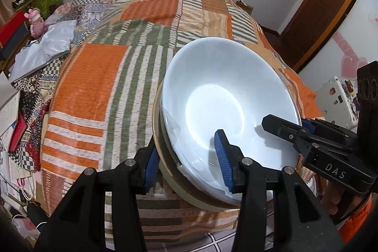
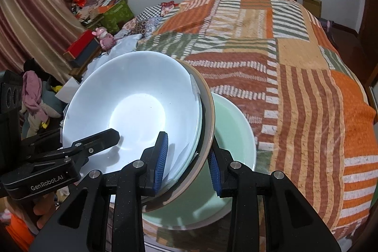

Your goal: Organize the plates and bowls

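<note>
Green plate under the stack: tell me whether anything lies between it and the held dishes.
Nothing visible does. Both hand-held grippers, left and right, clamp opposite rims of the stack of white dishes. The green plate lies bare on the bedspread directly beneath the stack's right edge.

Bed (image 1: 99, 77): covered by a patchwork blanket of orange, green and white stripes.
Far left of bed: a pale blue cloth (image 1: 45, 49) lies on checked bedding.
Near right: a green plate (image 2: 234, 131), apparently resting on the blanket.
</note>
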